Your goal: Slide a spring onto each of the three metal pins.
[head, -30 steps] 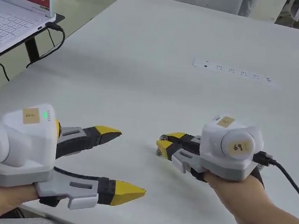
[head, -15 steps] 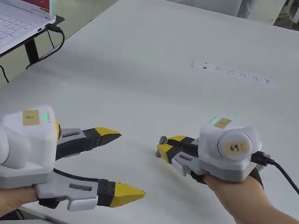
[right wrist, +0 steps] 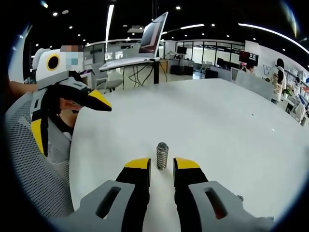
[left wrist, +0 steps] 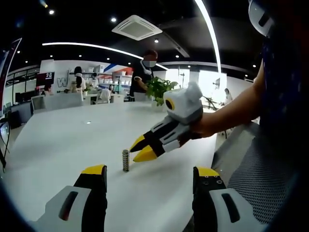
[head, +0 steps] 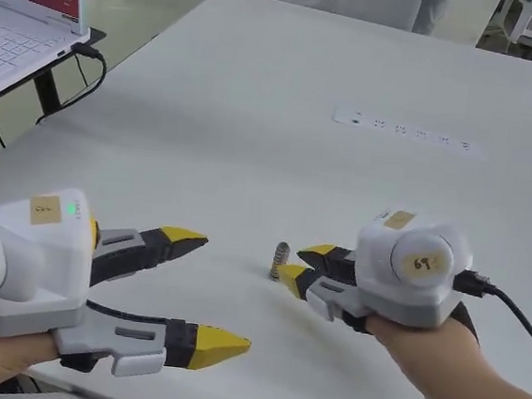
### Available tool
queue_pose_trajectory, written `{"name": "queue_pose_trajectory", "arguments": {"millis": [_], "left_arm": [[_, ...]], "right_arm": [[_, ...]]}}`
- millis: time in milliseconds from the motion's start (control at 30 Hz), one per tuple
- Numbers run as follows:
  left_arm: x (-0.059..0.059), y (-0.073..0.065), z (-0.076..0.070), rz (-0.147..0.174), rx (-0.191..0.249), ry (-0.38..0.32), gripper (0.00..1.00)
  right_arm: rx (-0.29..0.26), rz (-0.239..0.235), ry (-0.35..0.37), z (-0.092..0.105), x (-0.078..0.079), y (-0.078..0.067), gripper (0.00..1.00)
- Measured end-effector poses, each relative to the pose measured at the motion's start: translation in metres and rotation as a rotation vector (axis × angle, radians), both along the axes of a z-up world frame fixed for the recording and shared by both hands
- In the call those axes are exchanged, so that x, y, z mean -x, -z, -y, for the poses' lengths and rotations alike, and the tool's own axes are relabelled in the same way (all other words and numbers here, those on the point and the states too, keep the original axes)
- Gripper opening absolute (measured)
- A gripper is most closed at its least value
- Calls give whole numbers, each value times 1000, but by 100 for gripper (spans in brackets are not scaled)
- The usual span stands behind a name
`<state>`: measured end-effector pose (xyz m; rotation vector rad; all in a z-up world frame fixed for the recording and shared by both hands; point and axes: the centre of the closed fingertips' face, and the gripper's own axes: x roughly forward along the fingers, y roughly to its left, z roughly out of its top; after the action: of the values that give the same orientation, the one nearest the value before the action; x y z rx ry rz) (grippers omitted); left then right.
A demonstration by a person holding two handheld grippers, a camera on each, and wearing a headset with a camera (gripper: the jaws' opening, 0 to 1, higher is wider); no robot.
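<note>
Spring [head: 280,260]: stands upright on the white tabletop [head: 253,142], near its front edge. Whether a pin sits inside the coil cannot be told.

Right gripper [head: 296,263]: held low over the tabletop and pointed at the spring. Its fingers [right wrist: 139,166] are set to a narrow gap. In the right gripper view the spring stands centred on that gap, just ahead of the yellow tips and clear of both (no contact visible).

Left gripper [head: 221,292]: held at the near left, well apart from the spring. Its fingers [left wrist: 95,170] are spread wide and carry nothing.

Surroundings: a laptop [head: 20,15] sits on a stand at the far left. A white power strip [head: 400,130] lies further back on the tabletop.
</note>
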<state>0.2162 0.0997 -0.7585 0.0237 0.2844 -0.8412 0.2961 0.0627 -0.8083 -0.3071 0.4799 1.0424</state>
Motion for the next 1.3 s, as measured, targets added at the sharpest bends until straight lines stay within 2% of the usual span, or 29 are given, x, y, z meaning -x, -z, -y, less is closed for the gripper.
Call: {"name": "queue_pose_trajectory", "arguments": {"millis": [333,500,700,1067,1300], "left_arm": [[0,0,0,0,3,3,69],[1,0,1,-1,2,6,69],[1,0,1,-1,0,9,69],[1,0,3,-2,-8,15,70],[0,-2,8,0,1,27,71]], "right_arm": [[-12,-34,-18,5,23,-15,30],[-10,-61,-24,9,33,-18,36],[-1,-80,-39,17,46,-20,39],[1,-69,-32,44,49,-26,42],[-10,-58,-35,53,52,-35,46]]}}
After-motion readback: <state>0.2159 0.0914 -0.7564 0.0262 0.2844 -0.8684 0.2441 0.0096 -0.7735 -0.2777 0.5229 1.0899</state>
